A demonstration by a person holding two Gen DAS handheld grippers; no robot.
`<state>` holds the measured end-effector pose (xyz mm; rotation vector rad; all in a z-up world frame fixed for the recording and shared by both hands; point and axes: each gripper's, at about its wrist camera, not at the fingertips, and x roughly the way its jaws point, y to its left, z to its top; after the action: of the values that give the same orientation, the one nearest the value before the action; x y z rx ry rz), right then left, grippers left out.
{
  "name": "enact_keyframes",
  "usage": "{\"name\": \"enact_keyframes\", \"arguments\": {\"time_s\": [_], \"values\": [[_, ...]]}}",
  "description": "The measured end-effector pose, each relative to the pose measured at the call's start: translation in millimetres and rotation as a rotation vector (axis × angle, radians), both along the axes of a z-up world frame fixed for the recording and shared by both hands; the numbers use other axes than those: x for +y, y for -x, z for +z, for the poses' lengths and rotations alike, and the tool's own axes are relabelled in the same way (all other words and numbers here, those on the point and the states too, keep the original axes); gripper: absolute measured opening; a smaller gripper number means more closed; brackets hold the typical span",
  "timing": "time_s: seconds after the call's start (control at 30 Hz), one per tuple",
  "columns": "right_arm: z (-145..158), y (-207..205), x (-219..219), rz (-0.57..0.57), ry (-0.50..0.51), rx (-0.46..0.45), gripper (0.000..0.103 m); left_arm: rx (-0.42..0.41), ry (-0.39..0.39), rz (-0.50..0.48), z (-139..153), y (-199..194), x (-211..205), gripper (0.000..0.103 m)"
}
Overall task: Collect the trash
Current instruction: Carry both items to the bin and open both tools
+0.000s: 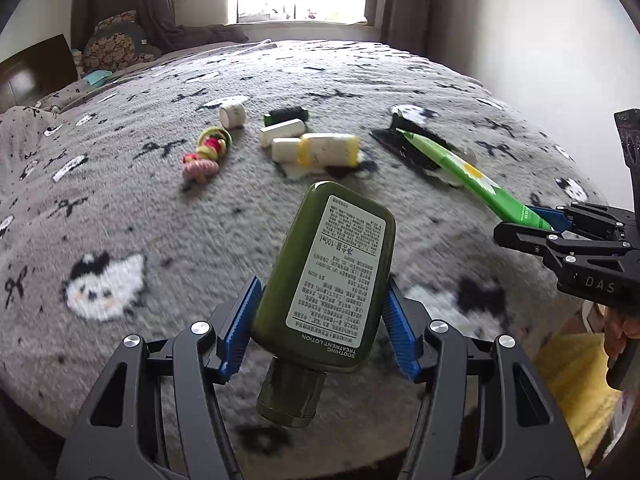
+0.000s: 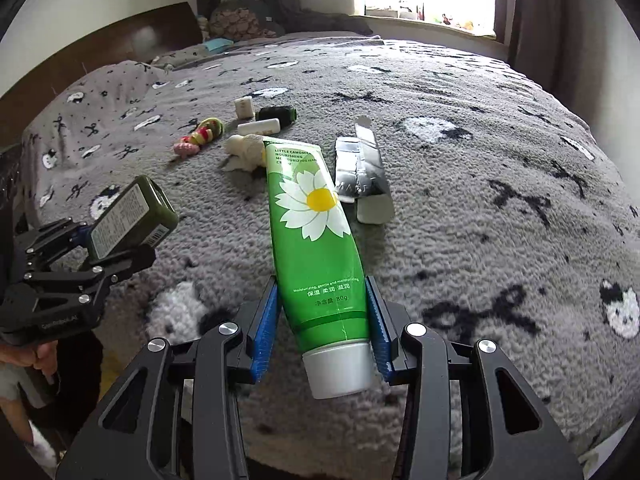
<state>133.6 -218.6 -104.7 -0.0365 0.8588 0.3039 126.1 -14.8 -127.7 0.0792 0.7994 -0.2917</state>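
A dark green lotion bottle (image 1: 332, 276) hangs above the bed with its cap toward the camera; my left gripper (image 1: 322, 284) is shut on its sides. In the right wrist view that bottle (image 2: 128, 216) and the left gripper (image 2: 80, 256) sit at the left edge. My right gripper (image 2: 320, 280) is shut on a bright green hand-cream tube (image 2: 316, 220) with a daisy print, white cap toward the camera. From the left wrist view the tube (image 1: 460, 164) sticks out of the right gripper (image 1: 548, 224) at the right.
On the grey patterned blanket (image 1: 120, 208) lie a yellow-and-white bottle (image 1: 328, 150), a white stick (image 1: 282, 132), a dark green roll (image 1: 286, 115), a small white jar (image 1: 233, 114), colourful hair ties (image 1: 206, 154), crumpled tissue (image 2: 244, 152) and a silver-black wrapper (image 2: 360, 160). Pillows lie far left.
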Motion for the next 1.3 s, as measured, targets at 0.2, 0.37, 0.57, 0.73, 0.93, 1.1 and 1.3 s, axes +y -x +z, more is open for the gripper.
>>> {"name": "enact_keyframes", "arguments": {"time_s": [0.2,0.37,0.57,0.73,0.93,1.1,1.3], "values": [[-1,48,-11,-0.004,-0.045,-0.015,0.042,0.005,0.008,-0.019,-6,44,-8,0.057],[-6,87,-15,0.006,-0.076,-0.024,0.042,0.014,0.015,-0.029,-15,78,-10,0.057],[-19,122,-19,-0.013,-0.106,-0.026,0.042,0.060,0.019,-0.037,-35,112,-10,0.057],[-26,143,-18,0.001,-0.126,-0.003,0.042,0.107,0.009,-0.057,-55,132,-12,0.057],[-54,152,-12,0.000,-0.148,0.077,0.042,0.196,0.002,-0.071,-90,145,-14,0.057],[-74,153,-8,-0.014,-0.151,0.128,0.042,0.262,-0.010,-0.058,-117,148,-10,0.057],[-103,150,4,-0.001,-0.137,0.208,0.042,0.323,-0.027,-0.063,-142,147,-12,0.057]]}}
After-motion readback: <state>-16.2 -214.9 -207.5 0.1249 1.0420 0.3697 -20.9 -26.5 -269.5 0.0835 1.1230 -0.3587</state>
